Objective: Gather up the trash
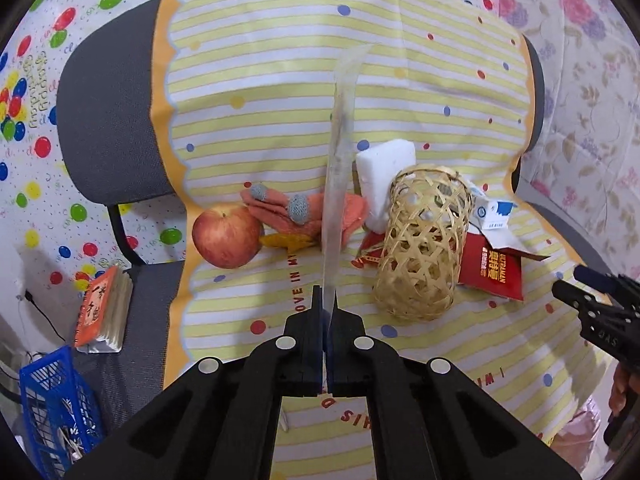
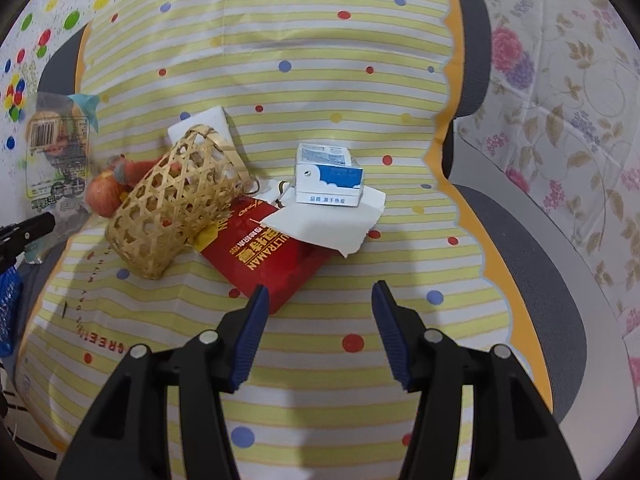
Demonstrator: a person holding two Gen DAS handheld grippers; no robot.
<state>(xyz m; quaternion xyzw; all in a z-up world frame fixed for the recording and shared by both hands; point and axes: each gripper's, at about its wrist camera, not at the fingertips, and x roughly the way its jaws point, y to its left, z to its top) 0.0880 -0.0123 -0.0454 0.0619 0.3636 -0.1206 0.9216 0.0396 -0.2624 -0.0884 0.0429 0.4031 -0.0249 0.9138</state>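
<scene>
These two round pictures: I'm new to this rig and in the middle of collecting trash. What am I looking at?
There is no robot here. A person holds a two-finger clamp in each hand, and each clamp has a wide-angle camera looking along its jaws.

The left wrist view shows the left gripper shut on a clear plastic wrapper, seen edge-on. The right wrist view shows that wrapper's printed face at its left edge, and the right gripper with jaws apart and nothing between them, over the striped cloth.

On the cloth lie a tipped wicker basket, a red packet, a white napkin with a small blue-and-white carton on it, a white foam block, an apple and an orange cloth.
</scene>
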